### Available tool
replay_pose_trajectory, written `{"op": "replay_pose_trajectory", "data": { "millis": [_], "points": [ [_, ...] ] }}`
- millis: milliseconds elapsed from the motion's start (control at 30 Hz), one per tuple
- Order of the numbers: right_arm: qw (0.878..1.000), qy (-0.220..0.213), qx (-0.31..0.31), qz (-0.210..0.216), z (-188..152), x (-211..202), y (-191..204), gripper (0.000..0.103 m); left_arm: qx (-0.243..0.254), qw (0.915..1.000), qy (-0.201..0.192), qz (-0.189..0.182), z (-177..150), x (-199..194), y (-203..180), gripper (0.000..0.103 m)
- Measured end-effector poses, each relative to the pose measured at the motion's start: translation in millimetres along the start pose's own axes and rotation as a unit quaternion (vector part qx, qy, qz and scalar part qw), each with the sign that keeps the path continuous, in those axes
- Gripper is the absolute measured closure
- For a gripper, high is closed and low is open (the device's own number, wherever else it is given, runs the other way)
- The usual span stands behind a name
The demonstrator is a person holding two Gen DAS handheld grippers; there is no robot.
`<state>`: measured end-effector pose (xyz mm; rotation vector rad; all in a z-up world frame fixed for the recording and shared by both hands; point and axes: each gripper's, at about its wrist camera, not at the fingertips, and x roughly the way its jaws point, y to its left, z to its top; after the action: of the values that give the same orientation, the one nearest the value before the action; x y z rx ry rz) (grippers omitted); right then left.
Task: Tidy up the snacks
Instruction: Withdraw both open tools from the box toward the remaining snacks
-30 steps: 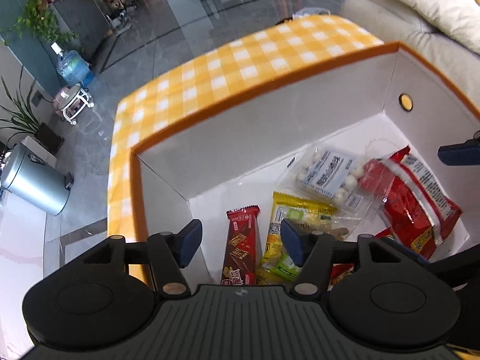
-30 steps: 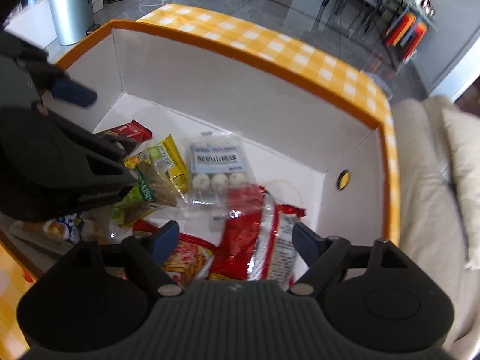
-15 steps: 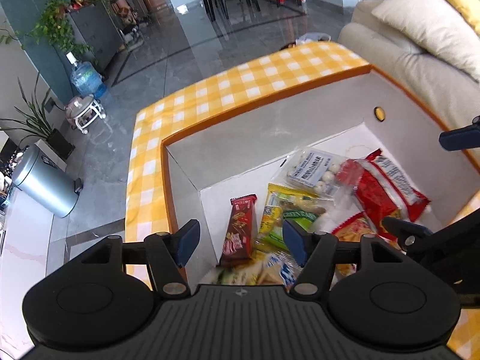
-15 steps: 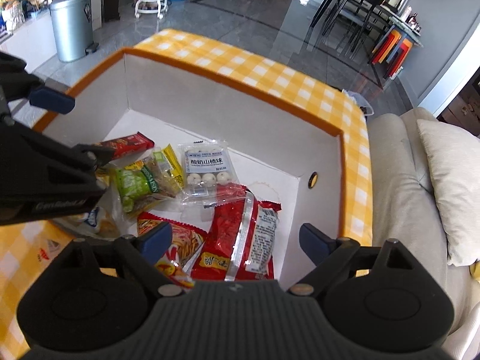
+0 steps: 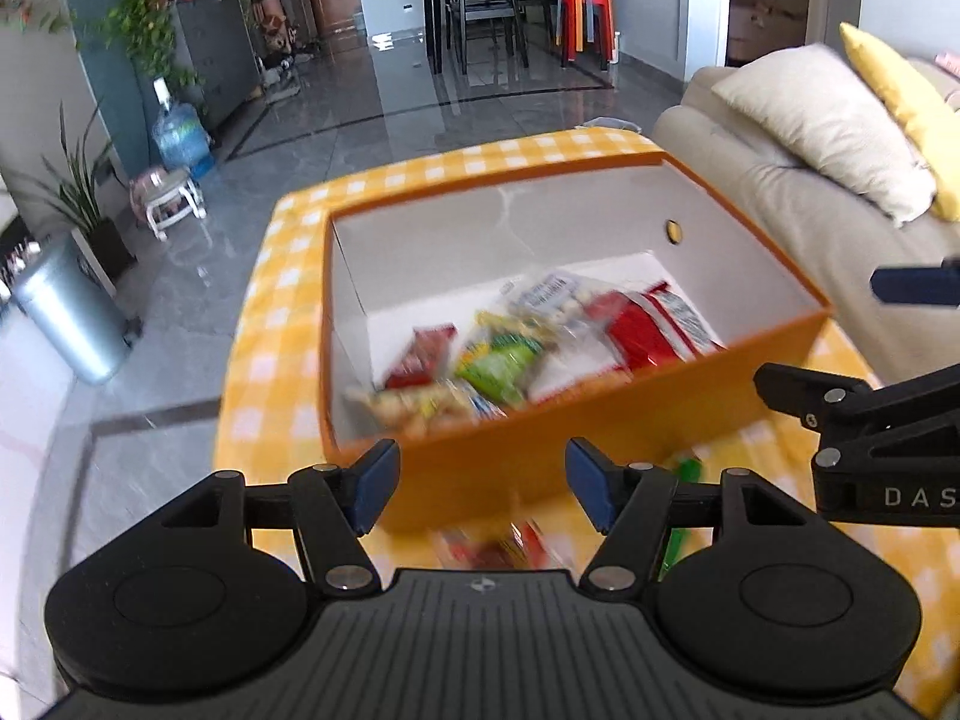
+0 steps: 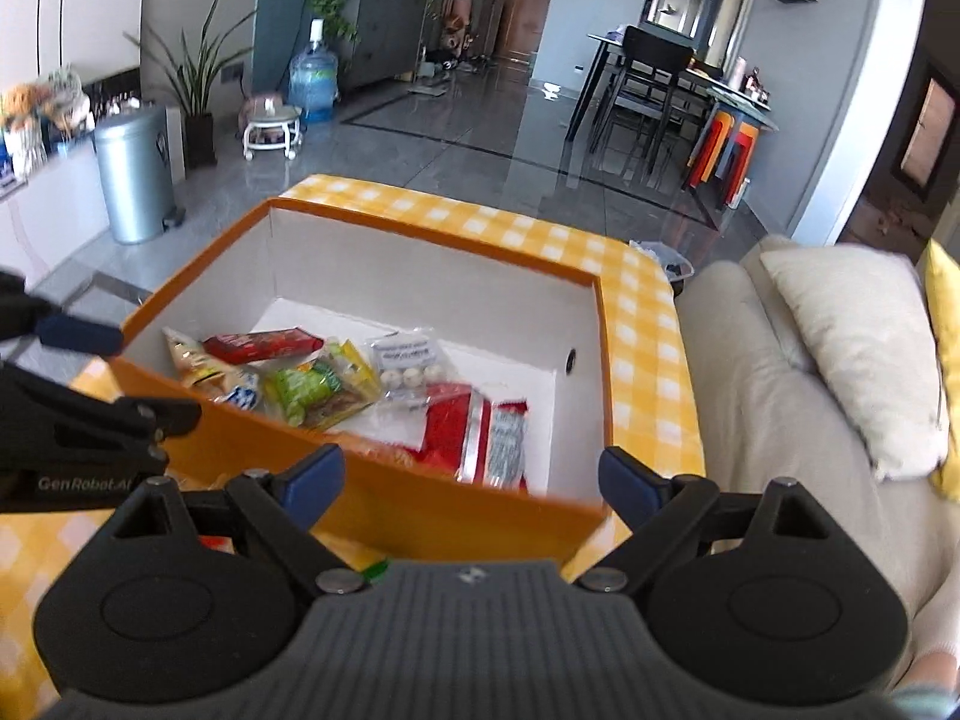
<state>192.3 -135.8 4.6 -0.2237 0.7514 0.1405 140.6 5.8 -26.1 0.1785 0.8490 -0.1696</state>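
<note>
Left gripper (image 5: 480, 483): jaws apart, nothing between them. Right gripper (image 6: 471, 480): jaws spread wide, having just been opening, nothing between them. Both sit at 6 o'clock of the orange box (image 6: 420, 504), outside its near wall. Snacks (image 6: 324, 387) lie on the box floor. Another packet (image 5: 498, 546) lies on the checked tablecloth (image 5: 264, 348) at 6 o'clock, blurred

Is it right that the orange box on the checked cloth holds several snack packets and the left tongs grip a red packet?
Not quite. The left tongs grip nothing: in the left wrist view they stand open and empty before the orange box. The rest holds: the box sits on the checked cloth and holds several snack packets.
</note>
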Motion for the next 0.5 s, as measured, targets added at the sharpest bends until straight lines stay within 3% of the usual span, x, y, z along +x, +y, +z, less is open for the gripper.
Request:
{"op": "replay_pose_trajectory", "data": {
  "millis": [267,500],
  "points": [
    [0.998,-0.002,0.066,-0.01,-55.9,-34.3,-4.6,0.014,-0.041,0.9987,-0.023,-0.02,-48.2,-25.5,-16.3,0.029],
    [0.994,0.01,0.106,-0.027,-103.6,-49.1,-7.2,0.015,-0.045,0.9987,-0.007,-0.021,-75.8,-28.0,-32.2,0.029]
  ]
}}
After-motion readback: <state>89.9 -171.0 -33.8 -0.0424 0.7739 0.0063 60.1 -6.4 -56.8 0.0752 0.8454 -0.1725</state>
